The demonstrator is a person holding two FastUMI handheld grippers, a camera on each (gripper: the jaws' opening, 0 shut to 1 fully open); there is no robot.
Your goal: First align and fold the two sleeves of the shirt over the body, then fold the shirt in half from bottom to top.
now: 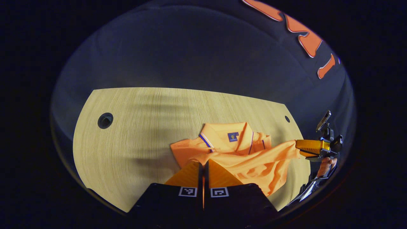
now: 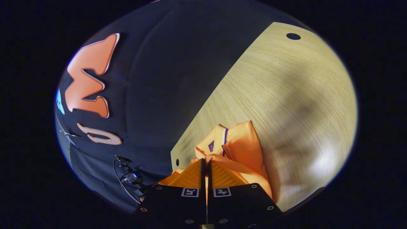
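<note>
The orange polo shirt (image 1: 235,149) lies on the wooden table (image 1: 133,133) with its collar at the far side, and its near hem is lifted above the body. The left gripper (image 1: 203,168) and the right gripper (image 2: 206,170) each pinch this hem, fingers clenched on the fabric. The sleeves appear folded in already, so the bottom-to-top fold seems underway, not yet laid flat.
</note>
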